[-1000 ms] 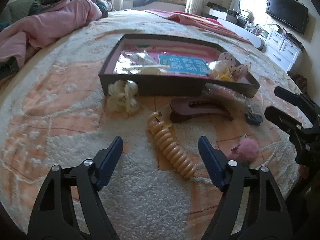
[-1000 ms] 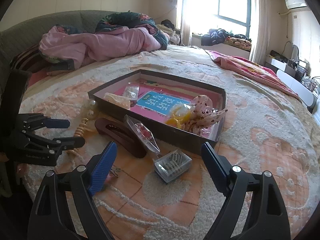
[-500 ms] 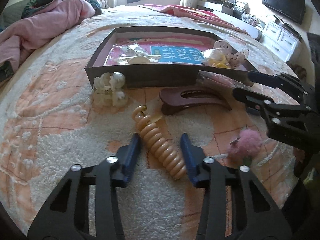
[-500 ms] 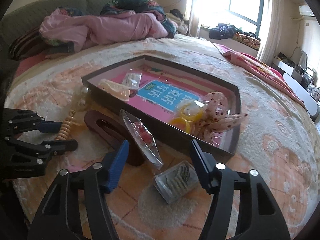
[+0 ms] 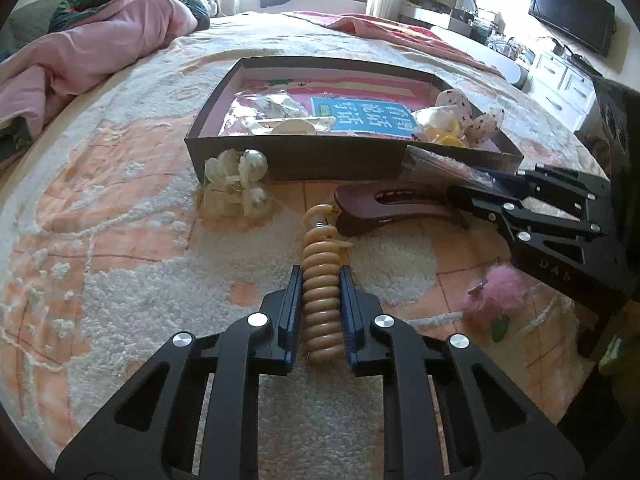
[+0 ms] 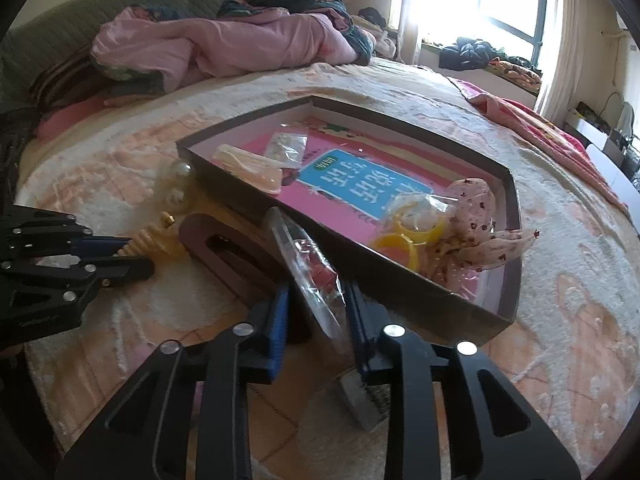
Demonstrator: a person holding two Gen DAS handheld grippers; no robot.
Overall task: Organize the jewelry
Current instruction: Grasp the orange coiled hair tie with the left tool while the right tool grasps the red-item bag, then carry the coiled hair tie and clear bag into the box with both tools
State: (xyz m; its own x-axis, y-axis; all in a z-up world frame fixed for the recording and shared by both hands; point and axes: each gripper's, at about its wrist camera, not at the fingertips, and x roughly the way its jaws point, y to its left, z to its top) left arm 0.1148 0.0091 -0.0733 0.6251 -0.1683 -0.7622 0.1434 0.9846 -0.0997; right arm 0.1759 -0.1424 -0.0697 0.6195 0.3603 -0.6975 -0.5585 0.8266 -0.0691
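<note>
A dark shallow box [image 5: 360,156] with a pink bottom lies on the bed and holds several small items. My left gripper [image 5: 320,276] is shut on a tan spiral hair clip [image 5: 322,300] lying on the blanket. My right gripper [image 6: 316,300] has its fingers close on either side of a clear plastic packet [image 6: 312,276] that leans on the box's front wall [image 6: 400,284]; in the left wrist view the right gripper [image 5: 472,200] also looks pinched on the packet [image 5: 436,166].
A brown hair claw [image 5: 384,212], a pearl-and-flower clip [image 5: 236,184] and a pink pompom clip [image 5: 500,292] lie in front of the box. A small clear case [image 6: 364,396] sits under my right gripper. A pink duvet [image 6: 224,48] is piled at the back.
Both grippers moved forward and closed. The left one closed around the spiral clip; the right one closed in on the plastic packet.
</note>
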